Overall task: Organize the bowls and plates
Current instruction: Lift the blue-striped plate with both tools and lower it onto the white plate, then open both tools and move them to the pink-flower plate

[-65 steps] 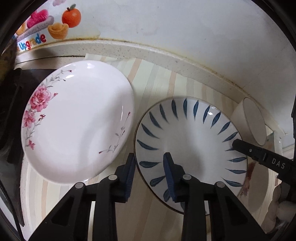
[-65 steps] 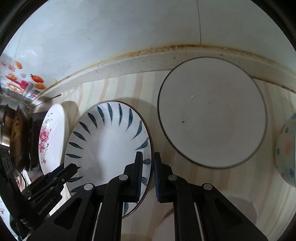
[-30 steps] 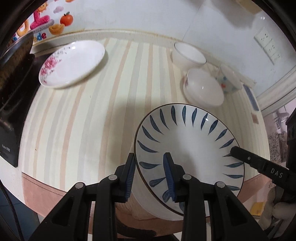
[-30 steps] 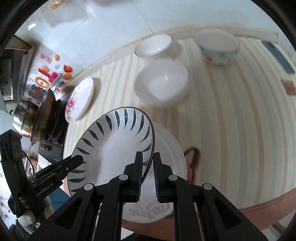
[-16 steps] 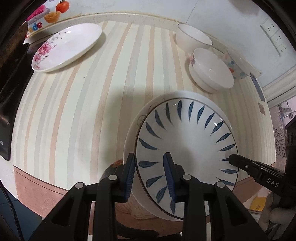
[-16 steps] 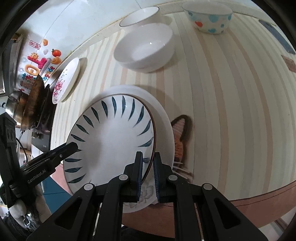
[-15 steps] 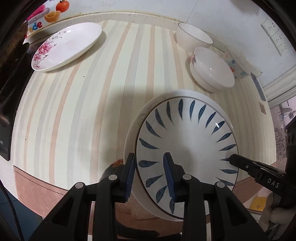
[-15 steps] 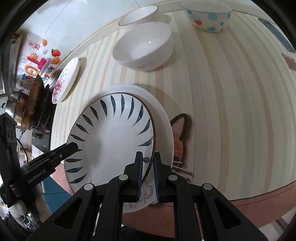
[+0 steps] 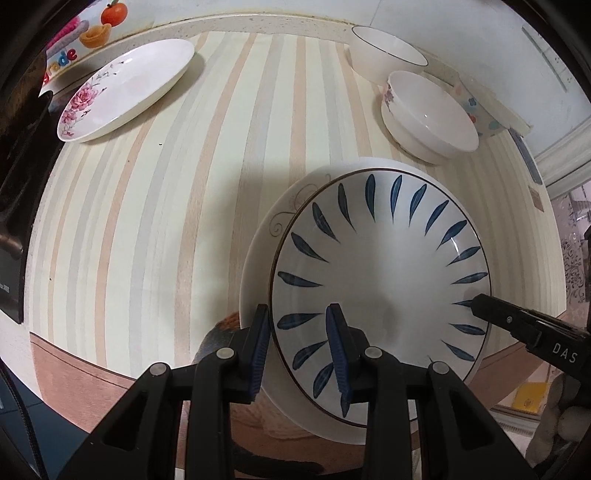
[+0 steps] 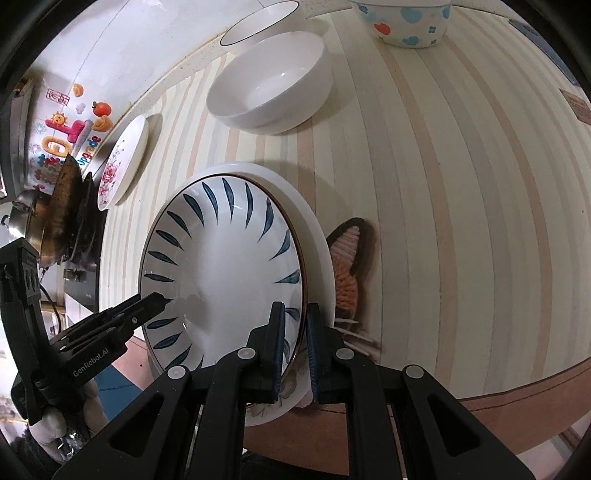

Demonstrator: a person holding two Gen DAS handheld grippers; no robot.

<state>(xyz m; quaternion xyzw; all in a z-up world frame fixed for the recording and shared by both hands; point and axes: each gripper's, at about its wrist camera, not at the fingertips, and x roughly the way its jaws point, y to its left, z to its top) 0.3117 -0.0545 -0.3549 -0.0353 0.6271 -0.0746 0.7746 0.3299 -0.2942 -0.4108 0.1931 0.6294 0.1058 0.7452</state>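
A white plate with blue leaf strokes (image 9: 380,266) (image 10: 221,258) is gripped at opposite rims. My left gripper (image 9: 297,350) is shut on its near-left rim, and shows as a black tip (image 10: 159,299) in the right wrist view. My right gripper (image 10: 295,343) is shut on the right rim, and its tip (image 9: 480,306) reaches in from the right. Under it lies a larger white plate (image 9: 258,258) (image 10: 317,236) near the table's front edge. I cannot tell whether the two plates touch.
A rose-patterned plate (image 9: 125,88) (image 10: 125,166) lies at the back left. Three bowls stand at the back right: a white one (image 9: 428,110), a dark-rimmed one (image 9: 384,48), a spotted one (image 10: 406,22). An orange woven mat (image 10: 347,266) lies under the white plate; a stove with pans (image 10: 55,206) is left.
Both grippers have come down with the blue-leaf plate, which now sits lower and closer over the white plate. The grips on its rim have not changed.
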